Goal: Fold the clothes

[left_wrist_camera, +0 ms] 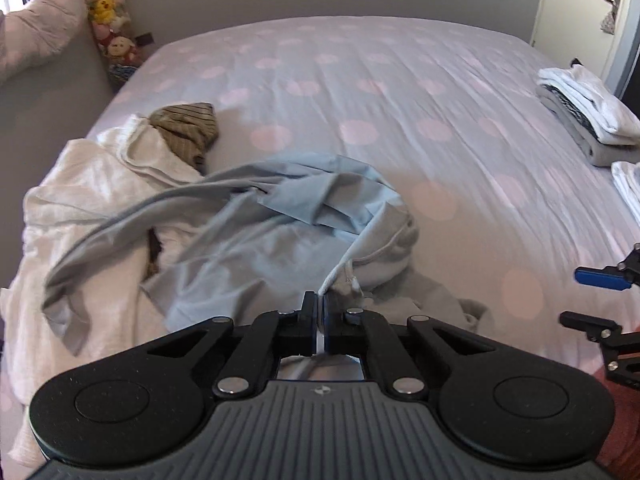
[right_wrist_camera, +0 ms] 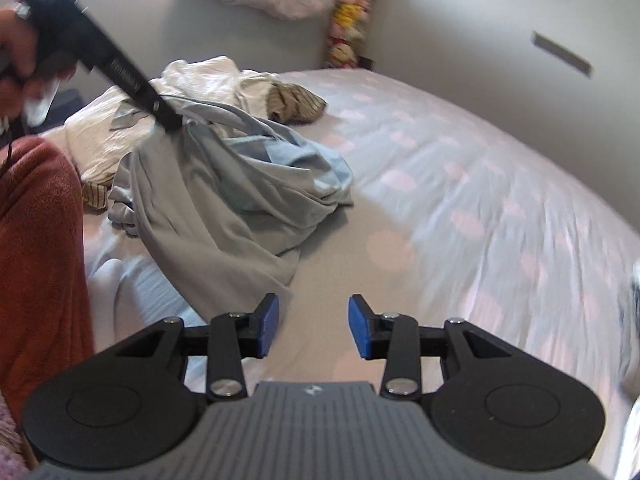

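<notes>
Broadly, a wide bed (left_wrist_camera: pixel 400 92) in a pale grey sheet with pink dots fills both views. On its left side lies a loose heap: a crumpled cream-white cotton garment (left_wrist_camera: pixel 80 196), a brown striped piece (left_wrist_camera: pixel 188 128) tucked behind it, and on top a rumpled pale blue-grey soft jersey garment (left_wrist_camera: pixel 248 224). At the bed's far right edge sits a neat stack of folded white and grey clothes (left_wrist_camera: pixel 580 116).

My left gripper (left_wrist_camera: pixel 320 304) is clenched on a hem edge of the blue-grey garment, which trails up from the heap to my jaws. My right gripper (right_wrist_camera: pixel 312 328) is spread wide with nothing between its blue pads, hovering low over bare sheet just beside that garment's near edge.

I judge the risks to be these: the thin pinched hem could slip free if I pull sharply, and because the blue-grey cloth drapes over the cream garment, lifting may drag that one along.

My left hand (right_wrist_camera: pixel 16 52) grips its handle from above, tool angled downward into the heap; my red fleecy sleeve (right_wrist_camera: pixel 36 240) is near.
</notes>
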### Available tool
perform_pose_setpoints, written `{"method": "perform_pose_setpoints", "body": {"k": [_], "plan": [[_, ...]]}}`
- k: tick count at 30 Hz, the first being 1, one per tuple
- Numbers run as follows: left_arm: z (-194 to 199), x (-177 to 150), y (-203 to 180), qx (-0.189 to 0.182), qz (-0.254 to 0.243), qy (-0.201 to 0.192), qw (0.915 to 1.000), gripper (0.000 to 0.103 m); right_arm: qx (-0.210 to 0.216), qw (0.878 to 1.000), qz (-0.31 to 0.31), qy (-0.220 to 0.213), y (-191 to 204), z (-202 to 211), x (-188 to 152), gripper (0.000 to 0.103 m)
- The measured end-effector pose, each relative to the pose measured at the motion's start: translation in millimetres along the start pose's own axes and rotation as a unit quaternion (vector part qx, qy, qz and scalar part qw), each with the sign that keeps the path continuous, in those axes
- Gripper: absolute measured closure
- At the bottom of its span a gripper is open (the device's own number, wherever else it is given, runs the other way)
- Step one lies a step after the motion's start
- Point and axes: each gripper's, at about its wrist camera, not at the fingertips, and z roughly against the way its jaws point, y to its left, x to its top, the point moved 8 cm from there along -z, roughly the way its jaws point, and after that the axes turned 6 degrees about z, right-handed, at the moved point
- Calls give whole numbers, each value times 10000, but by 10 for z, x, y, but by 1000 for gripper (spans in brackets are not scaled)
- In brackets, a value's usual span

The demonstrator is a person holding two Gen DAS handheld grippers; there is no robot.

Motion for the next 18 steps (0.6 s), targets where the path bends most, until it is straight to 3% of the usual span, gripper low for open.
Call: {"method": "perform_pose_setpoints", "body": {"k": [5, 8, 11, 15, 18], "plan": [[-49, 88, 701, 576, 334, -6, 9978, 102, 46, 9948, 996, -182, -5, -270, 337, 63], [-128, 69, 1104, 863, 576, 55, 9946, 102, 103, 9873, 1582, -119, 16, -550, 492, 73], [-204, 48, 1506, 1150, 819, 116, 9899, 102, 94, 9760, 2174, -49, 22, -889, 641, 74], [-338, -24, 1958, 1419, 1102, 243, 9834, 102, 134, 9524, 3044, -82, 63, -1304, 847, 80], [-499, -161, 2084, 1316, 1258, 433, 9823, 102, 139, 9207, 3894, -194, 115, -1595, 1005, 83]]}}
